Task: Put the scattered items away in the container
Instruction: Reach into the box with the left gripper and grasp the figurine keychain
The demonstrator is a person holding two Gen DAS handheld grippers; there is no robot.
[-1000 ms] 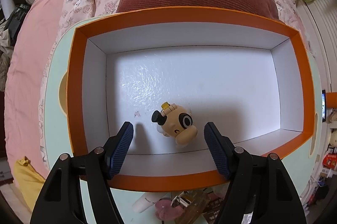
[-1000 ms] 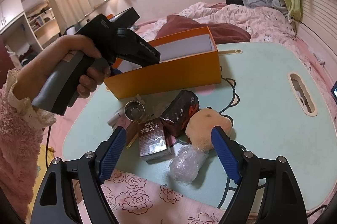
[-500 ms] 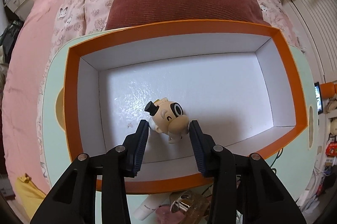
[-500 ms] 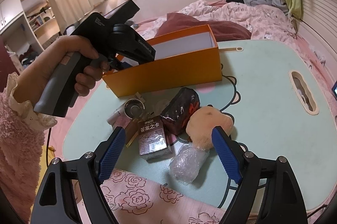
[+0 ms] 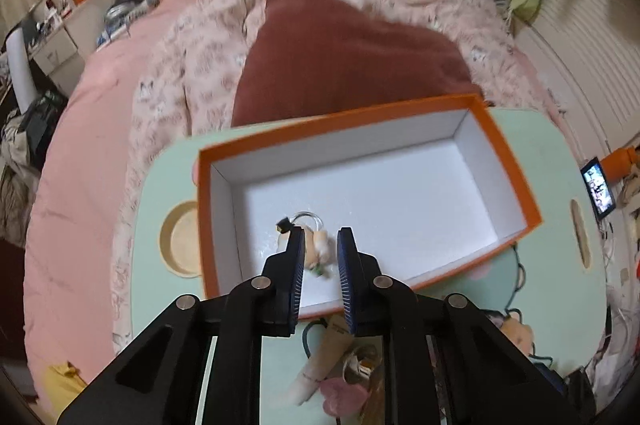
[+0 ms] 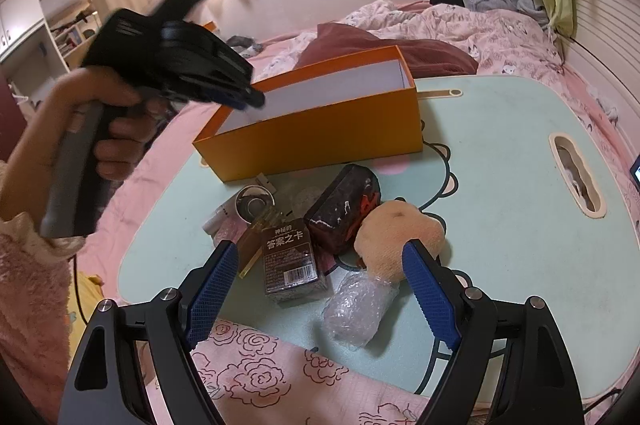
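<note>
Inside the orange box (image 5: pixel 516 165) lies a small tan figurine (image 5: pixel 318 249); left gripper (image 5: pixel 319 249) closed empty; right gripper (image 6: pixel 316 257) agape.

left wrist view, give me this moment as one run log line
left gripper: shut, empty | toy figure: in orange box | right gripper: open over table clutter

Soft indoor light, motion blur, fisheye edges
</note>
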